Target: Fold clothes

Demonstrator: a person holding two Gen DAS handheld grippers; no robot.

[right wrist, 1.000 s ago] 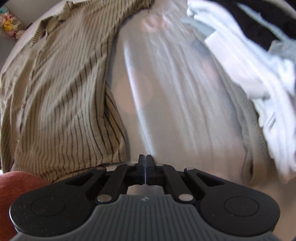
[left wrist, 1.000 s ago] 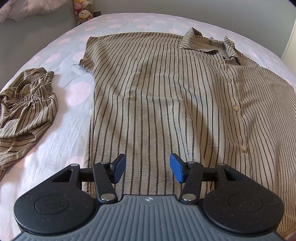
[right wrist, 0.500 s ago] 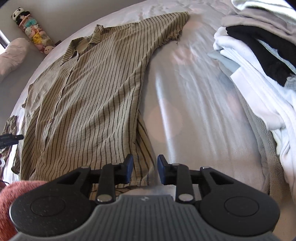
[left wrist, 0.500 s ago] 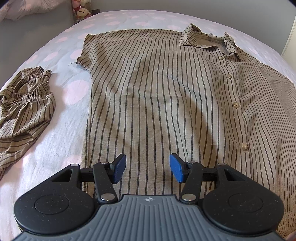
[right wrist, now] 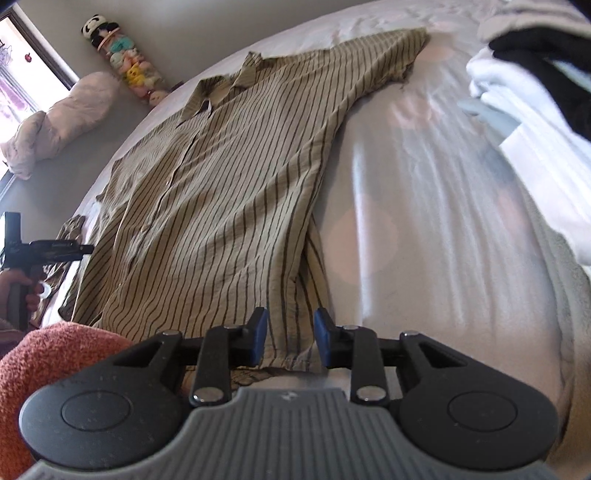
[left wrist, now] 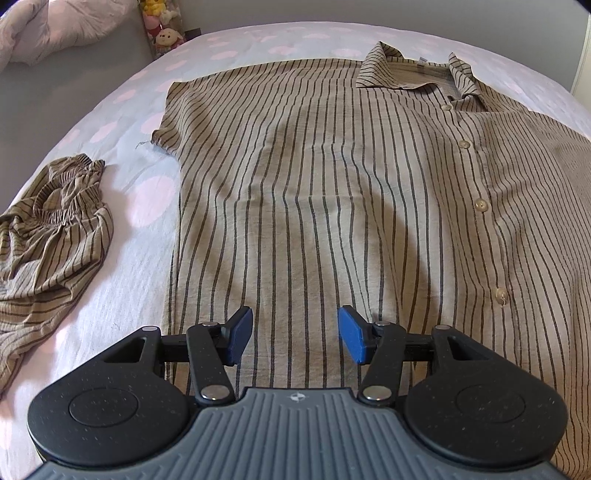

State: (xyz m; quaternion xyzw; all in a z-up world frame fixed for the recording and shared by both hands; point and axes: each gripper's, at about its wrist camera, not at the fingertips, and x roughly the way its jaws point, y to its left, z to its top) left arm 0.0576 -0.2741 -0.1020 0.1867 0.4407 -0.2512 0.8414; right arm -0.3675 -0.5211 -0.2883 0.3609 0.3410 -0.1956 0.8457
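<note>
Striped shirt (left wrist: 332, 206) lies spread flat, front up, across the bed (left wrist: 122, 295), which wears a pale sheet with pink dots. Its collar (left wrist: 417, 70) points toward the far edge of the bed, and the button placket (left wrist: 480, 205) runs down toward the near edge, fastened as far as the buttons show. One short sleeve (left wrist: 173, 122) reaches out toward the bed's left side in the left wrist view; the other sleeve (right wrist: 402, 55) stretches toward the far right in the right wrist view.

Left claw (left wrist: 295, 334) hangs over the shirt's lower hem area with its blue pads well apart and nothing between them but the cloth lying flat underneath; it grips nothing. In the right wrist view the same tool appears at the left border, with a hand (right wrist: 18, 291) on its handle.

Right claw (right wrist: 290, 341) sits over the shirt's near right corner, by the side seam. Its jaws are parted and the hem corner lies in the gap, the pads not pressing on it.

Crumpled striped shorts (left wrist: 48, 236) of matching fabric rest on the bed near its left edge, apart from the shirt. A pile of white, black and grey clothes (right wrist: 532, 92) sits toward the right edge. A rust-coloured sleeve (right wrist: 48, 365) shows at the lower left of the right wrist view. Plush toys (left wrist: 162, 22) stand beyond the far edge of the bed.
</note>
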